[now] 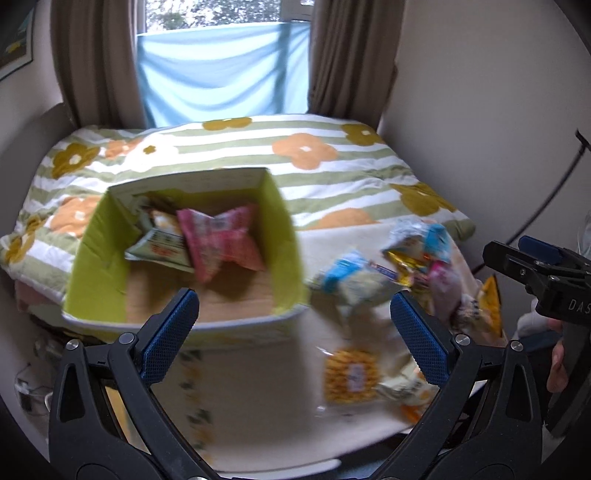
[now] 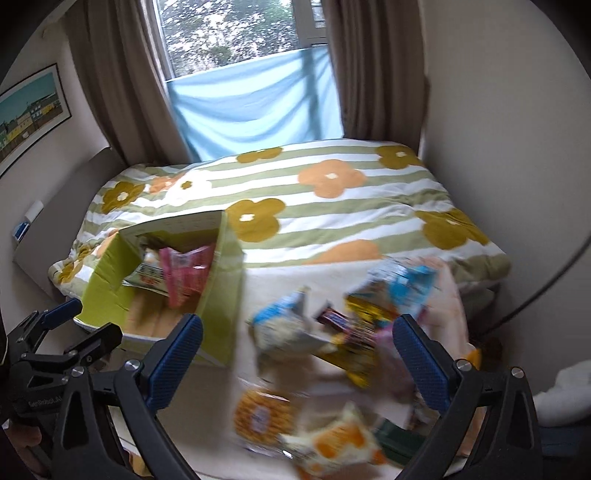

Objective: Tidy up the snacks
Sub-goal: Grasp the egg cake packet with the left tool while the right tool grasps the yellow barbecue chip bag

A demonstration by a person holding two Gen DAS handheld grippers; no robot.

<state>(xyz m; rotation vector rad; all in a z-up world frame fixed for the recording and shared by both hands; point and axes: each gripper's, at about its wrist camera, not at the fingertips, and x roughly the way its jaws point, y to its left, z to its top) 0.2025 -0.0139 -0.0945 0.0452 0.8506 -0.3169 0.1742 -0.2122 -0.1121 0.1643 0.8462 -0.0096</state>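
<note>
Both tongs I am steering stand wide open and grip nothing. My left gripper (image 1: 293, 334) hovers over the near rim of a lime-green box (image 1: 96, 273) at the left of a cream-topped table (image 1: 258, 398), its blue pads (image 1: 168, 339) far apart. Inside the box, toward its far end, lie a green-and-white packet (image 1: 159, 249) and, to its right and partly on top of it, a pink packet (image 1: 218, 240); bare cardboard floor shows in the near half.

Right of the box, well apart from it, loose snacks lie heaped on the table, all blurred: a blue-and-white bag (image 2: 284, 328), then a dark wrapped bar (image 2: 332, 317) touching it, a yellow-gold pack (image 2: 369, 314), and a pale blue packet (image 2: 410, 286) farthest back. Nearer me sit a round yellow waffle-patterned pack (image 2: 260, 419) and a white-and-orange bag (image 2: 336, 446).

My right gripper (image 2: 297, 360) hangs above this heap, pads spread to either side of it, touching none that I can see. Behind everything, a striped floral duvet (image 2: 332, 199) covers a bed below a curtained window (image 2: 236, 33).
</note>
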